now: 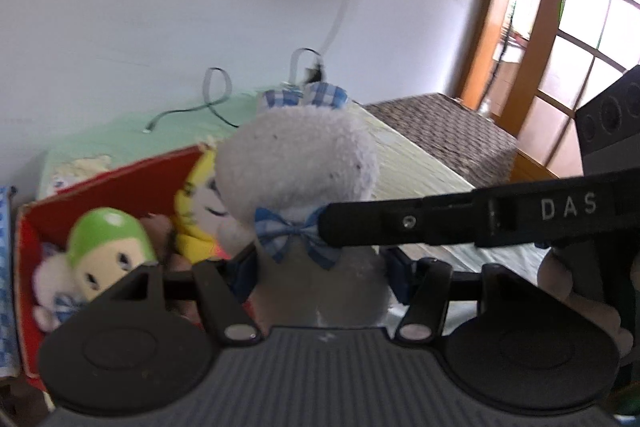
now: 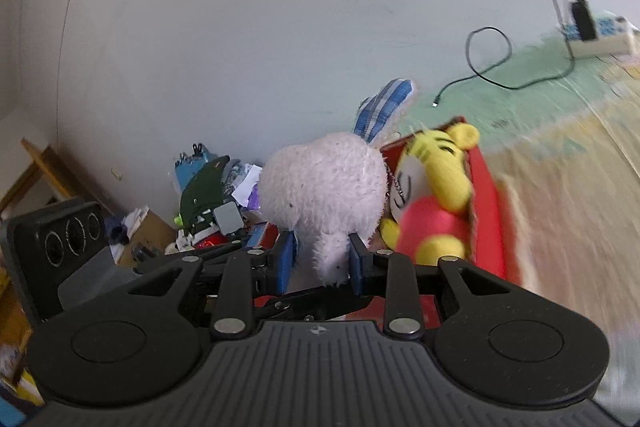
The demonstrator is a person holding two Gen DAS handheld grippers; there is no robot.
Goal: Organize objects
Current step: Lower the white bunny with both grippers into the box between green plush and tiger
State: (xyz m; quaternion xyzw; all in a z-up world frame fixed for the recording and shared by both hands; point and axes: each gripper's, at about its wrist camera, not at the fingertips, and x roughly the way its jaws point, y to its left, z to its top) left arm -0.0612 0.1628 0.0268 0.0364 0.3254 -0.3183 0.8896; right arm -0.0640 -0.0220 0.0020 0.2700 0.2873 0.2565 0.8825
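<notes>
Left wrist view: both left tongs (image 1: pixel 320 267) and right tongs (image 2: pixel 322 259) pinch the white plush rabbit (image 1: pixel 298 163); uneven pulling risks dropping it outside the red box (image 1: pixel 116 187)

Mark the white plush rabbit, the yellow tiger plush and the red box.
white plush rabbit (image 2: pixel 324 183): right wrist view, back of its head.
yellow tiger plush (image 2: pixel 440 163): right wrist view, its striped head.
red box (image 1: pixel 120 183): left wrist view, inner back wall.

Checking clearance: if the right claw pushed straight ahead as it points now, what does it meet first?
The right claw already pinches the white plush rabbit, so that comes first. Beyond it looks like bare wall, though depth is unclear.
</notes>
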